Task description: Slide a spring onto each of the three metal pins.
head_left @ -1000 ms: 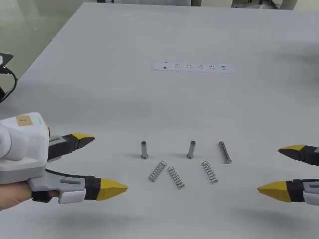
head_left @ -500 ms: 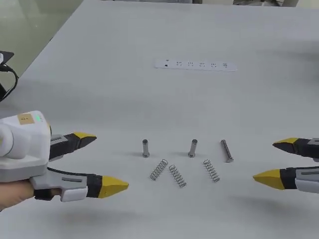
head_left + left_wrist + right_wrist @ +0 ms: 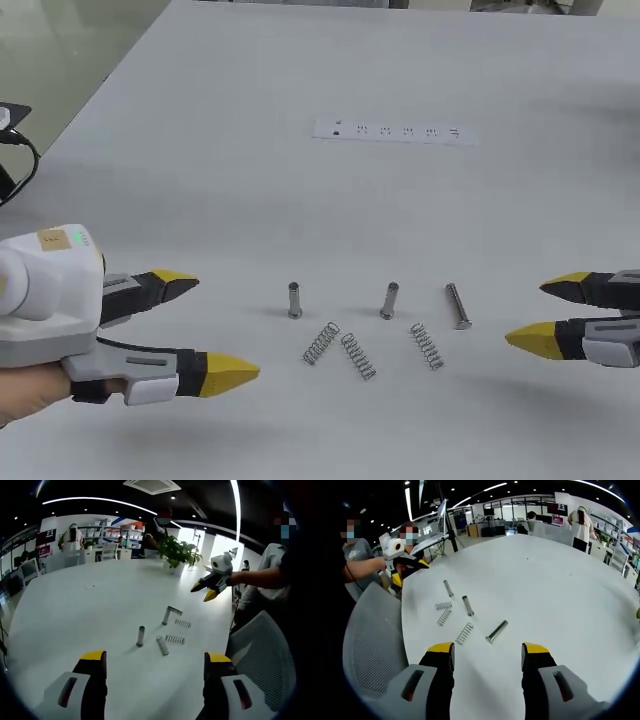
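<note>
On the pale grey tabletop (image 3: 300, 200), the middle short steel pin (image 3: 390, 300) has the left pin (image 3: 294, 300) and right pin (image 3: 456, 305) either side of it. Coiled wire springs lie loose just nearer the person than it: left spring (image 3: 319, 343), middle spring (image 3: 355, 356), right spring (image 3: 426, 345). The yellow-tipped left gripper (image 3: 220, 326) hovers far left of it, jaws wide, empty. The yellow-tipped right gripper (image 3: 528, 314) is far right of it, jaws apart but narrower, empty.

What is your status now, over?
Left gripper and right gripper open, empty, either side of the parts. Three pins bare; three springs loose on table beside them. Power strip far behind, not in the way.
</note>
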The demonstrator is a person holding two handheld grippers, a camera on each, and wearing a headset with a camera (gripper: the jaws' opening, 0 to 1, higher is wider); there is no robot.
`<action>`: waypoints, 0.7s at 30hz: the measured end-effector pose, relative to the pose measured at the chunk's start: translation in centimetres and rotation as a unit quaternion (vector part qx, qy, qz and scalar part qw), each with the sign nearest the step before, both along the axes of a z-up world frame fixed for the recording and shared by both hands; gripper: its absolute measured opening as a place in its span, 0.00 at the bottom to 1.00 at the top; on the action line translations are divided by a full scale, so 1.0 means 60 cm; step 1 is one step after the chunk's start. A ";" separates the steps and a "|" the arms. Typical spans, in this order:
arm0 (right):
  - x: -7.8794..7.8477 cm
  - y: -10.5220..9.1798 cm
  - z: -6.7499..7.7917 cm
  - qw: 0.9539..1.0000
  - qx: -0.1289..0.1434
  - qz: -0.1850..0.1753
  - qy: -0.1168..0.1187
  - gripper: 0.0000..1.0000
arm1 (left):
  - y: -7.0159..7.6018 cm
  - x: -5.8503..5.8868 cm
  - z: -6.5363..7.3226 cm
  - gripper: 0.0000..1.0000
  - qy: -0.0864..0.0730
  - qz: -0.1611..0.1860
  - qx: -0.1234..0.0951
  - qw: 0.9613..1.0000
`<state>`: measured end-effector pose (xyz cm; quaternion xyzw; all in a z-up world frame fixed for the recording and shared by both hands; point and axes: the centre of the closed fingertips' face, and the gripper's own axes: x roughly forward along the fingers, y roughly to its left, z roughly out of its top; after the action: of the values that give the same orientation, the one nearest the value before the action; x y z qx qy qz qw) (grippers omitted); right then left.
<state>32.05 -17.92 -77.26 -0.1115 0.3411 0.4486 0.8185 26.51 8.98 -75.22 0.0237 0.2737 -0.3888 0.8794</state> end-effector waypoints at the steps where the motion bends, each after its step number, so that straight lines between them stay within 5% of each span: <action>1: 0.002 0.001 -0.001 1.000 -0.003 0.001 0.000 0.54 | 0.000 0.000 0.000 0.76 0.001 0.000 0.000 1.000; 21: 0.041 0.030 -0.015 0.999 -0.026 0.003 0.020 0.42 | 0.000 -0.002 -0.003 0.72 0.005 -0.003 -0.002 1.000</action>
<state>34.50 -16.13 -78.14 -0.1252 0.3684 0.4443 0.8070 26.38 8.95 -75.39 0.0211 0.2778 -0.3921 0.8767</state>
